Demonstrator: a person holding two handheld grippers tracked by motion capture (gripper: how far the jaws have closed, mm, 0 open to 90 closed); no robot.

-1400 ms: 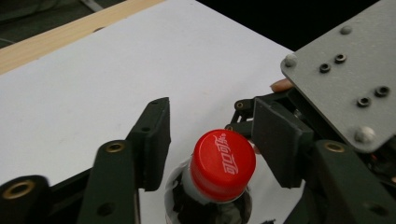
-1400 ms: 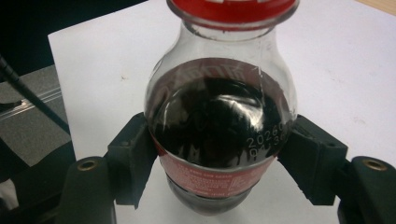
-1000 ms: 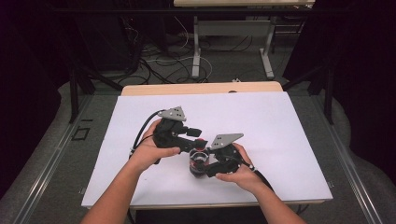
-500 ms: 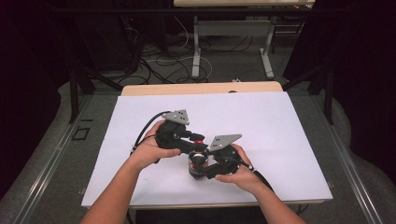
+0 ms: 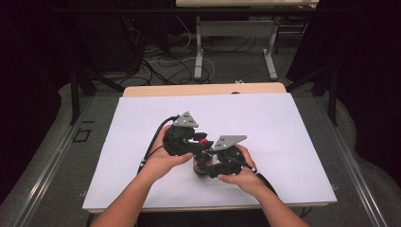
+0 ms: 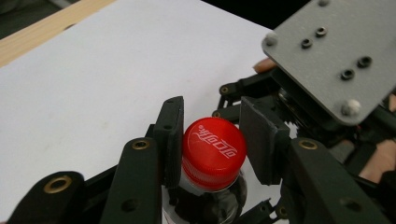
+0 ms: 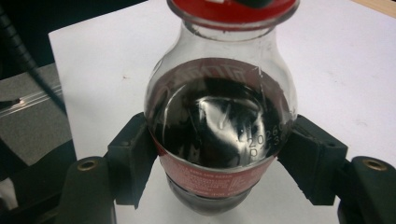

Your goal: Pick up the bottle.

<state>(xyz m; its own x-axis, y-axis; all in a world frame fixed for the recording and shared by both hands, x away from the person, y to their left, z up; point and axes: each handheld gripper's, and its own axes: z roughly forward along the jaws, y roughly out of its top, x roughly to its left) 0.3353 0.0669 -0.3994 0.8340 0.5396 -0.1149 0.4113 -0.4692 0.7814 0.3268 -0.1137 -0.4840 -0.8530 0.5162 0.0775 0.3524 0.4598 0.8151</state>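
Note:
A small clear bottle (image 7: 219,126) of dark cola with a red label stands on the white sheet (image 5: 265,123). Its red cap (image 6: 214,151) carries white script. My right gripper (image 7: 219,158) is shut on the bottle's body, one pad pressed on each side. From above, my left gripper (image 6: 212,140) is shut on the cap, with the cap wedged between its two pads. In the high view both grippers meet near the sheet's front middle: the left gripper (image 5: 201,144) is over the cap (image 5: 203,140), and the right gripper (image 5: 204,168) is at the bottle (image 5: 201,166) below it.
The white sheet covers a wooden table (image 5: 203,89) whose far edge shows as a bare strip. Each gripper has a grey three-cornered plate (image 5: 185,119) on top. Cables and table legs (image 5: 198,52) lie on the dark floor beyond.
My left gripper and its grey plate have shifted a little to the right and nearer over the cap. The right gripper and bottle have stayed put.

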